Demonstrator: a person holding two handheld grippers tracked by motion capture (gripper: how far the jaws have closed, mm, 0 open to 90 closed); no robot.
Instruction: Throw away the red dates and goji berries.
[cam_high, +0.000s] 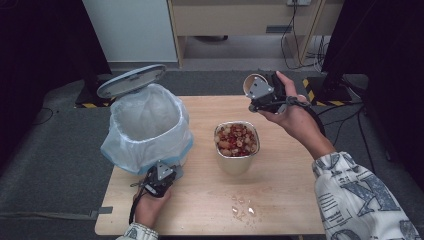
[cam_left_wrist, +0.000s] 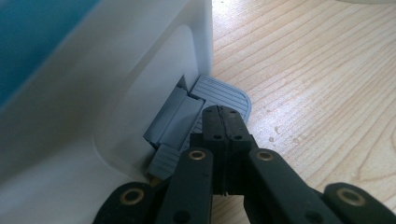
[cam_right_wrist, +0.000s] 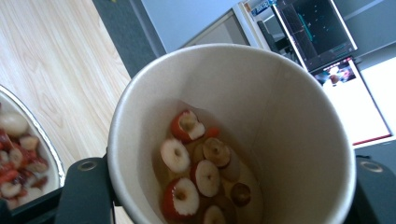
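A white pedal bin lined with a white bag stands at the table's left, its grey lid raised. My left gripper is at the bin's near foot. Its jaws are shut together, empty, with the tips resting on the grey ribbed pedal. My right gripper is held up over the table's far right, shut on a tilted paper cup. Inside the cup lie several red-and-white fruit pieces. A metal container full of similar pieces stands mid-table.
Small scraps lie on the wooden table near its front edge. The metal container's rim shows at the left of the right gripper view. Dark carpet surrounds the table; a cabinet and cables stand behind it.
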